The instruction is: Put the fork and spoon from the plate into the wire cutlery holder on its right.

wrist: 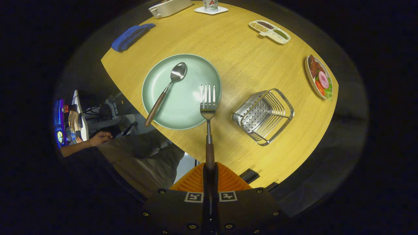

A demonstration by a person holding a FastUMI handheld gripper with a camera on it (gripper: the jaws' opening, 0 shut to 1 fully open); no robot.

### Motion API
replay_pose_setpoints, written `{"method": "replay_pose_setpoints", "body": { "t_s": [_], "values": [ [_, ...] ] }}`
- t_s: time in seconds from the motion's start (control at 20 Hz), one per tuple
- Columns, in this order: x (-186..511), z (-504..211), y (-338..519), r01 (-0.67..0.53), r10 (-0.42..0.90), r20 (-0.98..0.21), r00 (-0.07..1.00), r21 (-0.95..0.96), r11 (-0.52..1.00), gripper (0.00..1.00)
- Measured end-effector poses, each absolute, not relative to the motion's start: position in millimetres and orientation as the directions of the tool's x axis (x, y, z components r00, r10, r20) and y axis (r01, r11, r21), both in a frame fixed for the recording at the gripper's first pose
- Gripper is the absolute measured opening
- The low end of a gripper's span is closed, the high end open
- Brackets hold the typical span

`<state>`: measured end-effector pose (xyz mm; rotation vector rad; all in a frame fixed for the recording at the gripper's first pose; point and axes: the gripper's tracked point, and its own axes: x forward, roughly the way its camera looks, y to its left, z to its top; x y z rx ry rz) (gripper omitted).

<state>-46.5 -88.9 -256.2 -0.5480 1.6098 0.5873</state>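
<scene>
gripper [209, 169]: fingers together, clamped on fork handle
fork [208, 107]: held out ahead of fingers, tines over plate's right rim
spoon [166, 91]: lying on plate, handle end past near-left rim
plate [192, 111]: on wooden table [241, 58]
wire cutlery holder [263, 116]: just right of plate, on table

The fork [208, 107] handle's lower end is hidden between the closed fingers of the gripper [210, 169]. At the counter's [235, 58] far side, a white box [169, 7] and a can [210, 5] on a coaster [211, 10] are cut off. The contents of the divided tray [269, 31] are too small to identify.
</scene>
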Motion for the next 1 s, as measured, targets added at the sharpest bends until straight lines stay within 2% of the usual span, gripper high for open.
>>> {"method": "replay_pose_setpoints", "body": {
  "t_s": [0.4,1.0],
  "values": [
    [-27,-229,-150,-0.633,-0.109,-0.982,-0.155,0.014,0.774,0.03],
    [0,-250,-160,-0.609,-0.203,-0.928,-0.314,0.033,0.792,0.03]
  ]
}}
